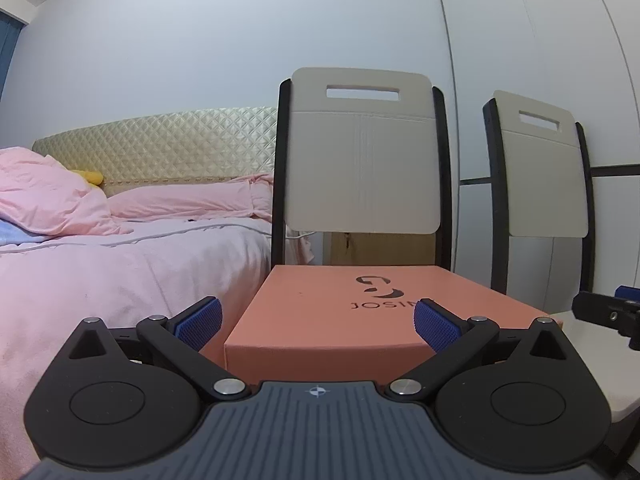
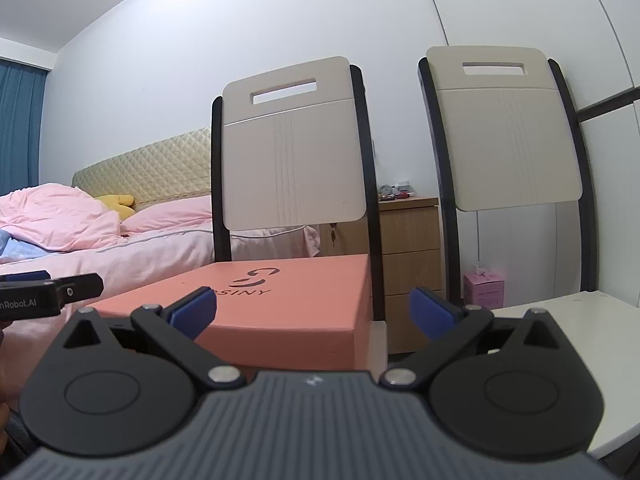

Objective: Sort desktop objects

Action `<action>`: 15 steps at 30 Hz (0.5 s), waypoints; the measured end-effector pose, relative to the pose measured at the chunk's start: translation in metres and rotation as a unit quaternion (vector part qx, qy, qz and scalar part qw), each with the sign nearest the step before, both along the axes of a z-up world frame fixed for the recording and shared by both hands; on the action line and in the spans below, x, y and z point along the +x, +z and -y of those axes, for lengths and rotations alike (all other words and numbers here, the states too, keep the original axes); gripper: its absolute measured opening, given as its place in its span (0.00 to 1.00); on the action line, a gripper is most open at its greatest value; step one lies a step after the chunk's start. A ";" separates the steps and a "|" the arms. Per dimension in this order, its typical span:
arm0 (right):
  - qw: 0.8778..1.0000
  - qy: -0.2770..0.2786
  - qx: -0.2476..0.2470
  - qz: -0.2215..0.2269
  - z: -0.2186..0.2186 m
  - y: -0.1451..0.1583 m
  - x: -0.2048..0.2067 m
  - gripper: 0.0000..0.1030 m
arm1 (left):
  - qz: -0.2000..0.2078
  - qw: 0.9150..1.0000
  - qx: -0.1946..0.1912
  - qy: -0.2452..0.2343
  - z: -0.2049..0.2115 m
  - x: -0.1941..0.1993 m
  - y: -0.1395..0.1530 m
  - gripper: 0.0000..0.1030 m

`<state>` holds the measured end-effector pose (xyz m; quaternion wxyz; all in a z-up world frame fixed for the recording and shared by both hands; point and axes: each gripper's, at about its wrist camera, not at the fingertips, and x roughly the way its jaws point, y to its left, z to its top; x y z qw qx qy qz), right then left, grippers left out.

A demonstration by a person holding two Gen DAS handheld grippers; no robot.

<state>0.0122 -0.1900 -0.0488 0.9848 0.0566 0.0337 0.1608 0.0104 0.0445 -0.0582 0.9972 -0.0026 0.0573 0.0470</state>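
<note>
Salmon-pink cardboard box, flat-lidded with a dark logo, sits on the white worktop dead ahead of the left hand-held gripper, its long axis running away towards the chair. Left hand-held gripper spread wide, holding nothing. Right hand-held gripper equally wide and empty, with the box ahead and to its left; the left looks better placed.
</note>
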 end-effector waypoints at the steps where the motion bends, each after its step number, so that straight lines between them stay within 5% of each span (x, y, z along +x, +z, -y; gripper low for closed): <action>1: 1.000 -0.001 0.000 0.000 0.001 0.000 0.000 1.00 | -0.002 1.000 -0.002 0.002 0.000 0.001 -0.001 1.00; 15: 1.000 -0.017 -0.006 -0.008 0.003 -0.002 0.002 1.00 | -0.023 1.000 -0.004 0.007 -0.001 0.005 -0.003 1.00</action>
